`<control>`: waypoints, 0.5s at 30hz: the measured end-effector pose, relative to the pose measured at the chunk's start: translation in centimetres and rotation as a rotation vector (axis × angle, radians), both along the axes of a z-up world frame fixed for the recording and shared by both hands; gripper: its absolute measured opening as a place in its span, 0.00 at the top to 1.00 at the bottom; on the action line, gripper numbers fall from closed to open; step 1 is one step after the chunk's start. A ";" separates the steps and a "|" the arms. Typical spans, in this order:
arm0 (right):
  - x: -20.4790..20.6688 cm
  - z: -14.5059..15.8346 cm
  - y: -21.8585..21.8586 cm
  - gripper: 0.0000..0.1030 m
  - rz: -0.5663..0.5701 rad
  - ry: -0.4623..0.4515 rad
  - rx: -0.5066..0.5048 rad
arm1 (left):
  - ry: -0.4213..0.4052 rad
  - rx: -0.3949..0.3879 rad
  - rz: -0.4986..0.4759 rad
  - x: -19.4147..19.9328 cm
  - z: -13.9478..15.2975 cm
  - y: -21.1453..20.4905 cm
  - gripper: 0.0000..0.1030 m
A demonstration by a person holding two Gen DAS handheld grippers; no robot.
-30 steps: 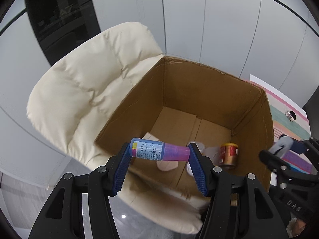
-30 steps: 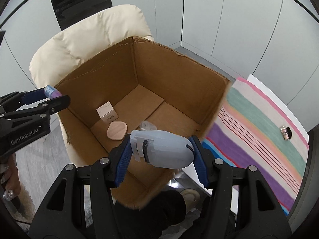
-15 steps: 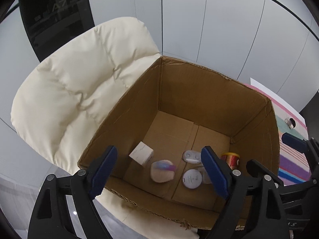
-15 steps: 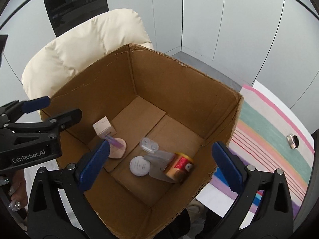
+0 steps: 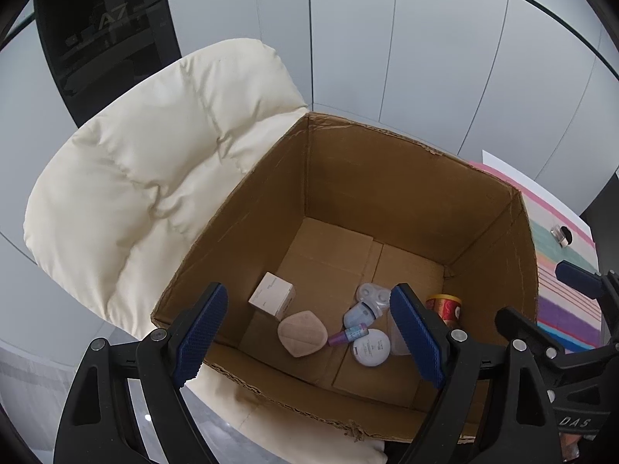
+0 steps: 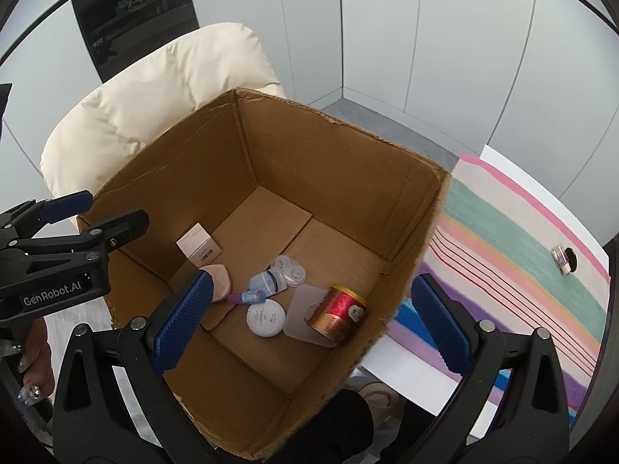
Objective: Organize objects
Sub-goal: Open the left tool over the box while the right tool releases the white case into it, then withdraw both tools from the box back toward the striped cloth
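Observation:
An open cardboard box [image 5: 387, 178] [image 6: 329, 162] stands on a cream padded chair. On its floor lie a purple tube [image 5: 348, 335] [image 6: 247, 297], a pale blue bottle [image 5: 361, 314] [image 6: 267, 281], a white round jar [image 5: 372, 347] [image 6: 266, 318], a red-gold can [image 5: 445, 308] [image 6: 338, 316], a white carton [image 5: 272, 300] [image 6: 199, 246], a beige pad [image 5: 301, 333] [image 6: 217, 276] and a clear lens case [image 5: 373, 294] [image 6: 288, 268]. My left gripper [image 5: 309, 338] and my right gripper [image 6: 309, 326] are open and empty above the box.
The cream chair [image 5: 154, 178] backs the box on the left. A table with a striped cloth [image 6: 518, 255] lies to the right, with a small vial [image 6: 561, 261] on it. Grey wall panels stand behind.
Both grippers opened. The purple tube fell from my left gripper and the pale blue bottle from my right one; both now lie on the box floor. Both grippers rose a little.

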State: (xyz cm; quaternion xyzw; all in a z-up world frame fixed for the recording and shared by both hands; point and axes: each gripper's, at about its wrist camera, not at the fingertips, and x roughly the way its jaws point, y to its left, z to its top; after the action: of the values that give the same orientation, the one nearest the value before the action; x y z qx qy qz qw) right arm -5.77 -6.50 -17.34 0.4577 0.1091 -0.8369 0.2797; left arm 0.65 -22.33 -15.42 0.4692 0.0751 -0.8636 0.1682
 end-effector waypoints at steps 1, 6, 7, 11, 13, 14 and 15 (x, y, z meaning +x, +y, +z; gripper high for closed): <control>0.0 0.0 0.3 0.00 -0.007 -0.002 0.001 | 0.002 -0.002 -0.004 0.0 0.1 0.1 0.15; -0.2 0.5 2.5 0.00 -0.053 0.008 0.006 | 0.010 0.010 -0.028 0.0 0.2 1.0 0.15; -0.2 0.6 3.1 0.00 -0.066 0.013 0.005 | 0.008 0.012 -0.033 -0.2 0.1 1.3 0.15; -0.7 1.2 6.0 0.00 -0.135 0.013 -0.012 | 0.004 0.019 -0.063 -0.8 0.1 2.8 0.15; -0.8 1.4 7.4 0.00 -0.162 0.019 -0.009 | 0.010 0.021 -0.086 -1.3 0.3 3.9 0.15; -0.8 1.5 8.2 0.00 -0.176 0.022 -0.005 | 0.013 0.022 -0.097 -1.5 0.5 4.4 0.15; -0.8 1.6 8.9 0.00 -0.188 0.025 -0.002 | 0.020 0.021 -0.114 -1.9 0.7 5.3 0.15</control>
State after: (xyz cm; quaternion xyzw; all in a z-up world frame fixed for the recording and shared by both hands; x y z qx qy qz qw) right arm -6.58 2.41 -15.70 0.4553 0.0680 -0.8652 0.1989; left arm -1.26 -17.06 -14.71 0.4660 0.0591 -0.8755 0.1130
